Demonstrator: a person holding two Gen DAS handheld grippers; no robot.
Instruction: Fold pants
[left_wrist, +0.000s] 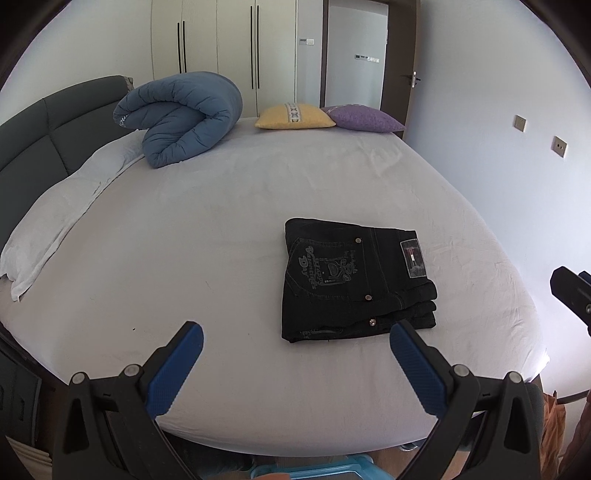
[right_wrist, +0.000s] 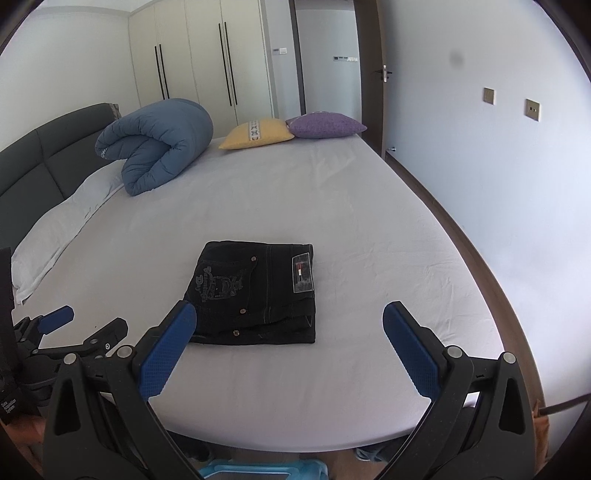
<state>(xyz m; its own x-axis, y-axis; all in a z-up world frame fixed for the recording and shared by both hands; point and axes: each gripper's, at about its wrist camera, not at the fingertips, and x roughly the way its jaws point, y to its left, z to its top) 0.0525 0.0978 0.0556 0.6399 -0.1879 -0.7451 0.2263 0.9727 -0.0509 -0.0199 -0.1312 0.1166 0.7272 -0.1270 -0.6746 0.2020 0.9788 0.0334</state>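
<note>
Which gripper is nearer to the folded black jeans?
Right, slightly. The right gripper hangs open just before the folded black jeans, while the left gripper hangs open toward their left.

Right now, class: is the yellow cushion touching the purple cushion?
Touching. In the right wrist view the yellow cushion and the purple cushion meet at their corners, no sheet between.

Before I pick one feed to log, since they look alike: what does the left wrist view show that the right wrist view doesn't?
Only the left wrist view shows the right tool as a black sliver at its right edge. Only the right wrist view shows the left tool from the side, plus the dark wooden bed edge along the wall. Both show the folded black pants on the bed sheet, the rolled blue duvet, the yellow cushion and purple cushion, with each tool open and empty.
</note>
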